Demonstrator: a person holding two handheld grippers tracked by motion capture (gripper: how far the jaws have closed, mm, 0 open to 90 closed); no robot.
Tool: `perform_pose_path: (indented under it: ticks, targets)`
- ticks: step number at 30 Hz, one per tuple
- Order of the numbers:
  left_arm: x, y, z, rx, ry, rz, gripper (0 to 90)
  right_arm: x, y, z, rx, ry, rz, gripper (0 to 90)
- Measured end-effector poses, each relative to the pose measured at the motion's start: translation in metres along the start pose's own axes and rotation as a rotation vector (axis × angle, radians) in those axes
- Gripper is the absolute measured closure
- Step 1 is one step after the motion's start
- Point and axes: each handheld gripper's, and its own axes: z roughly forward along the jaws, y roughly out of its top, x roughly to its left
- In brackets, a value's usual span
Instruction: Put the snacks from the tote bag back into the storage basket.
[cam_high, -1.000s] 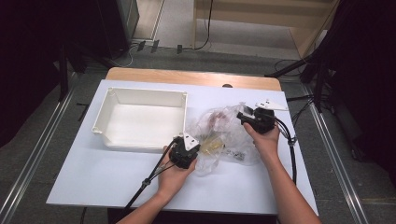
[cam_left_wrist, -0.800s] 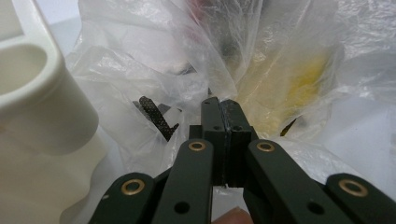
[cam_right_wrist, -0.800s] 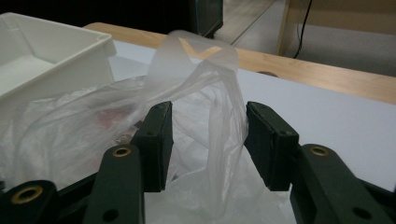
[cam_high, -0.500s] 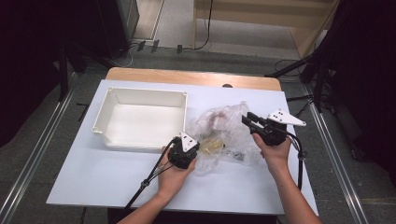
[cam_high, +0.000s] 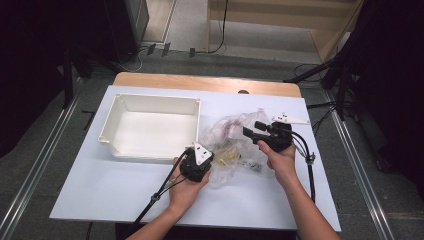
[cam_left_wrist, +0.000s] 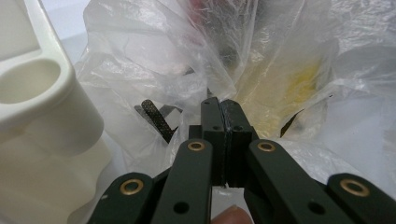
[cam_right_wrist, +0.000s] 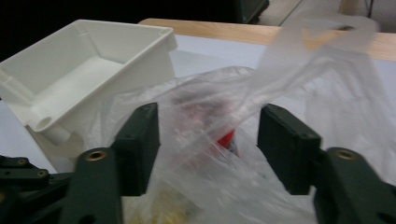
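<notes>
- Left gripper (cam_high: 199, 161) clenched on the bag's (cam_high: 231, 140) near edge.
- Right gripper (cam_high: 253, 129) has just been opening; bag film hangs loose between its jaws.

A white tray (cam_high: 150, 127) sits empty on the white table (cam_high: 100, 185); grey floor around.
</notes>
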Motion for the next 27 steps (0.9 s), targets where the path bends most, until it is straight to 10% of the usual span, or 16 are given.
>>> perform_pose_path:
  ticks: [7, 22, 27]
  targets:
    - [-0.003, -0.001, -0.007, -0.049, -0.02, 0.018, 80.5, 0.012, 0.008, 0.011, -0.011, 0.016, -0.066, 88.8]
    - [-0.011, 0.025, -0.039, -0.229, -0.15, -0.056, 31.7, 0.037, 0.015, 0.023, -0.04, 0.011, -0.167, 90.0]
    - [-0.02, 0.033, -0.03, -0.188, -0.117, -0.045, 28.6, 0.042, 0.014, 0.024, -0.04, 0.026, -0.177, 90.0]
